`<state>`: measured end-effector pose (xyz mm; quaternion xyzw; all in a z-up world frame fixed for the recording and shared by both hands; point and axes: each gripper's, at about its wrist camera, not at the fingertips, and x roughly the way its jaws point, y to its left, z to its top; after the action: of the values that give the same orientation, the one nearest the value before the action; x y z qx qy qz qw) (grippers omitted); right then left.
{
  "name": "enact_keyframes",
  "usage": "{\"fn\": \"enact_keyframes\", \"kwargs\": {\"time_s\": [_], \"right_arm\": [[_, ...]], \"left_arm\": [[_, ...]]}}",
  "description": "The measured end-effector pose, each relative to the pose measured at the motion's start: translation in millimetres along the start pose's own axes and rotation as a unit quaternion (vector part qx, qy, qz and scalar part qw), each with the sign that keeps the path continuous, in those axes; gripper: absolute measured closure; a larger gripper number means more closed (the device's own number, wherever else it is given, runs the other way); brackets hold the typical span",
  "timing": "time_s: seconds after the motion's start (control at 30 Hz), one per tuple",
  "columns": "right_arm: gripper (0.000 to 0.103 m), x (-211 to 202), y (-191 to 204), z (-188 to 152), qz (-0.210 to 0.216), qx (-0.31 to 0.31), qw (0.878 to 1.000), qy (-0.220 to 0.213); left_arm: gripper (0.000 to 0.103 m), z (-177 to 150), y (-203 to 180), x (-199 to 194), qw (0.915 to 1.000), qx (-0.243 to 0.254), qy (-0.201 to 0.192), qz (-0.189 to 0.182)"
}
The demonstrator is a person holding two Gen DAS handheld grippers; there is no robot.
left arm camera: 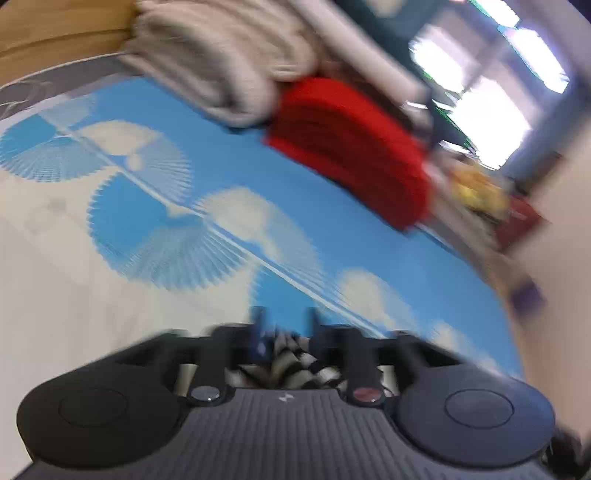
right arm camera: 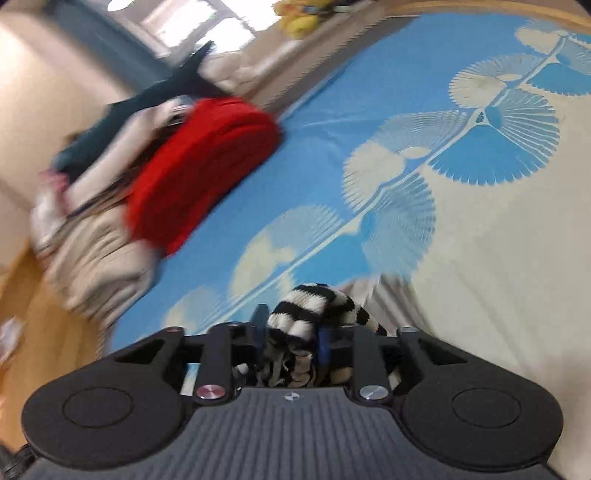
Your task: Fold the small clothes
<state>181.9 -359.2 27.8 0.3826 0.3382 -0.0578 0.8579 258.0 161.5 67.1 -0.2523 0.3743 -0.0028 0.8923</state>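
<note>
A black-and-white striped knit garment (right arm camera: pixel 314 306) is bunched between the fingers of my right gripper (right arm camera: pixel 291 332), which is shut on it above the blue-and-cream bedsheet (right arm camera: pixel 480 258). My left gripper (left arm camera: pixel 284 328) is also shut on the striped garment (left arm camera: pixel 291 354), which bulges behind its blue fingertips. The left wrist view is blurred by motion. Both grippers hover low over the bed.
A folded red knit item (left arm camera: pixel 351 147) (right arm camera: pixel 199 170) lies on the sheet next to a pile of beige clothes (left arm camera: pixel 229 59) (right arm camera: pixel 96 266) and a dark garment (right arm camera: pixel 147 99). A yellow plush toy (right arm camera: pixel 299 18) sits beyond the bed. Wooden floor (right arm camera: pixel 44 332) lies at the bed's edge.
</note>
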Motion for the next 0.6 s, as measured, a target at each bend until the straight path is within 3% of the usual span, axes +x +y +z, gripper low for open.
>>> {"fn": "enact_keyframes", "kwargs": {"time_s": [0.03,0.07,0.13,0.23,0.37,0.5,0.6], "right_arm": [[0.05,18,-2,2,-0.037,0.006,0.999,-0.01],[0.048,27,-6,1,-0.053,0.011,0.998,-0.021],[0.033,30,-21,-9,-0.023,0.011,0.999,-0.027],[0.031,28,-41,-28,0.014,-0.009,1.0,-0.019],[0.03,39,-32,-25,-0.018,-0.103,0.994,-0.03],[0.029,60,-27,-27,-0.064,-0.18,0.981,-0.03],[0.029,85,-22,-33,-0.085,-0.226,0.97,-0.02]], "left_arm": [[0.037,7,5,16,0.9995,-0.023,-0.004,0.023],[0.028,12,13,26,0.9989,-0.041,-0.006,0.022],[0.018,10,28,30,0.9982,-0.06,0.0,-0.006],[0.017,-9,41,21,0.9993,-0.036,-0.011,-0.008],[0.017,-40,47,34,0.9996,0.024,0.01,-0.007],[0.017,-57,38,62,0.9926,0.105,0.053,-0.028],[0.017,-61,40,84,0.9914,0.104,0.075,-0.024]]}}
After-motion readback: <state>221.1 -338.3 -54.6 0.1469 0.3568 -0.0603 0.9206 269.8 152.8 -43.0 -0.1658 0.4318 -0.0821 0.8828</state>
